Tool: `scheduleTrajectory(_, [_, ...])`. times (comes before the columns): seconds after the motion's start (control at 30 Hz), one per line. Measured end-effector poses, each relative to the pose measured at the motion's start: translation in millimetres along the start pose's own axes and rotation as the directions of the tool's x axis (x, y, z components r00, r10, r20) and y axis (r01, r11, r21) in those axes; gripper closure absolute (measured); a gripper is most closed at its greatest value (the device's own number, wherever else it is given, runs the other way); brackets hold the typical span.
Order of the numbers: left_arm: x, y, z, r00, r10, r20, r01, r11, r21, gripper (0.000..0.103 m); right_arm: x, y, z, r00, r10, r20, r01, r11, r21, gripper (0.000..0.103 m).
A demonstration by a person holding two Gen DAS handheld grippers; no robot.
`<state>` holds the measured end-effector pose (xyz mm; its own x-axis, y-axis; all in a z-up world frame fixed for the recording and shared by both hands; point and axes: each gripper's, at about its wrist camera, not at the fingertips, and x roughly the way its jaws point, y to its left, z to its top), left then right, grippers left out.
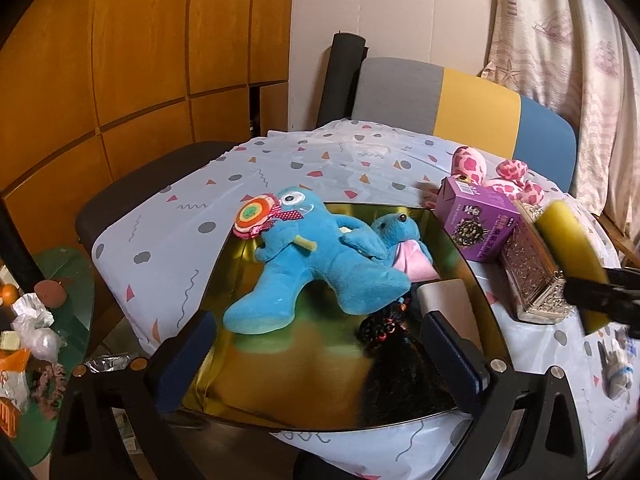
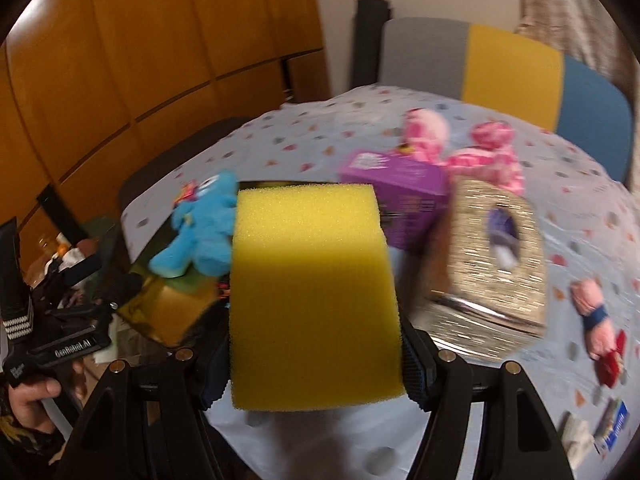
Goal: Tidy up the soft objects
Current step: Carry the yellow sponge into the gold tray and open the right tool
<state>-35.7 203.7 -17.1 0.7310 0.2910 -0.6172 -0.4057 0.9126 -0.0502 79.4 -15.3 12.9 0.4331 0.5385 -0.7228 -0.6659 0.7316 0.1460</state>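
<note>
Right claw [image 2: 316,364] clamps the yellow sponge [image 2: 312,292] beside the glittery box [image 2: 488,280]; left claw [image 1: 320,356] gapes wide over the gold tray [image 1: 280,400].

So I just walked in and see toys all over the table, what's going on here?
A person is sorting soft things into a gold tray with two handheld claws. The right claw is shut on a yellow sponge, held above the table near the tray. The left claw is open over the tray, holding nothing. A blue plush already lies inside; a pink plush is still out on the tablecloth.

Left tongs [image 1: 316,364] gape wide; right tongs [image 2: 316,360] are clamped shut.
</note>
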Motion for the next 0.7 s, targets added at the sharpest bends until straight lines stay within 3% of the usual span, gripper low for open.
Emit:
scheduleTrajectory(0.13, [0.0,11.8,-0.7,1.000,0.013,0.006,-0.013,0.999,-0.029,0.000,29.3,20.0,6.6,0.997,0.046,-0.057,-0.046,0.999,-0.002,0.033])
scheduleTrajectory(0.3, [-0.4,29.3,0.3,0.999,0.036,0.010,-0.035,0.997,-0.069,0.000,63.5,32.6,23.5,0.992,0.046,-0.121,-0.041,0.998,0.043,0.033])
scheduleTrajectory(0.43, [-0.2,41.1,-0.3,0.999,0.047,0.008,-0.046,0.995,-0.091,0.000,97.3,39.3,36.3,0.986,-0.029,-0.162,0.044,0.995,0.088,0.033])
scheduleTrajectory(0.53, [1.5,45.4,-2.4,0.999,0.048,-0.003,-0.048,0.994,-0.096,0.000,128.2,50.4,40.9,0.966,-0.165,-0.198,0.176,0.983,0.042,0.033])
scheduleTrajectory(0.7, [5.9,48.9,-5.7,0.999,0.044,-0.023,-0.046,0.994,-0.101,0.000,157.1,77.3,31.2,0.960,-0.145,-0.240,0.132,0.989,-0.072,0.032])
